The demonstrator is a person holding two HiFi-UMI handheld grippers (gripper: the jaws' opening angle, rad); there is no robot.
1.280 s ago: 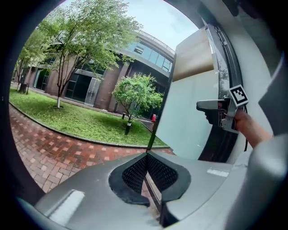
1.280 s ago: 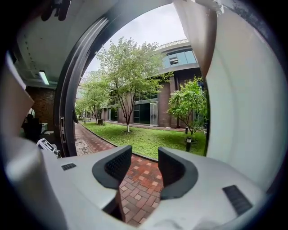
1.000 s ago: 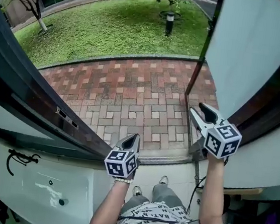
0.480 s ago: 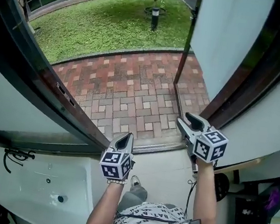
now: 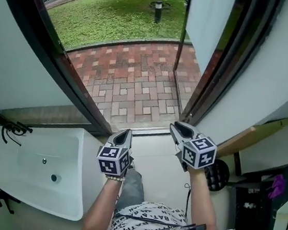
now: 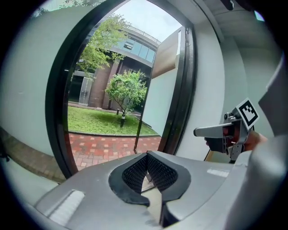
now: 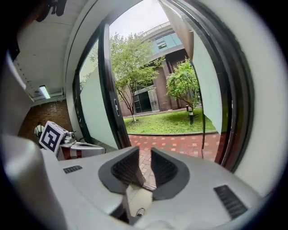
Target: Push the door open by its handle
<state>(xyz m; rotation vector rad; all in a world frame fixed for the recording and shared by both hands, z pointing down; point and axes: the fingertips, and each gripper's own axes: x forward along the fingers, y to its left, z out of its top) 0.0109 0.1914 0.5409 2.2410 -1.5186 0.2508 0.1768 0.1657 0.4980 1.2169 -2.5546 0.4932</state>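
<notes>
Beyond the doorway we see brick paving (image 5: 132, 84) and a lawn (image 5: 109, 19). The door (image 5: 208, 15) stands swung outward at the right, its top cut off, and we cannot make out its handle. Our left tongs (image 5: 127, 132) are together and empty. Our right tongs (image 5: 180, 128) have just been closing and stand slightly apart on nothing. The shirt (image 5: 157, 217) print shows "BAT"; the rest is unclear.

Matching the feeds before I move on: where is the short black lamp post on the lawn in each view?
Head view: short black lamp post, top centre.
Left gripper view: lamp post, left of centre.
Right gripper view: lamp post, right of centre.
Shared landmark: red brick paving, below the post in all three.
</notes>
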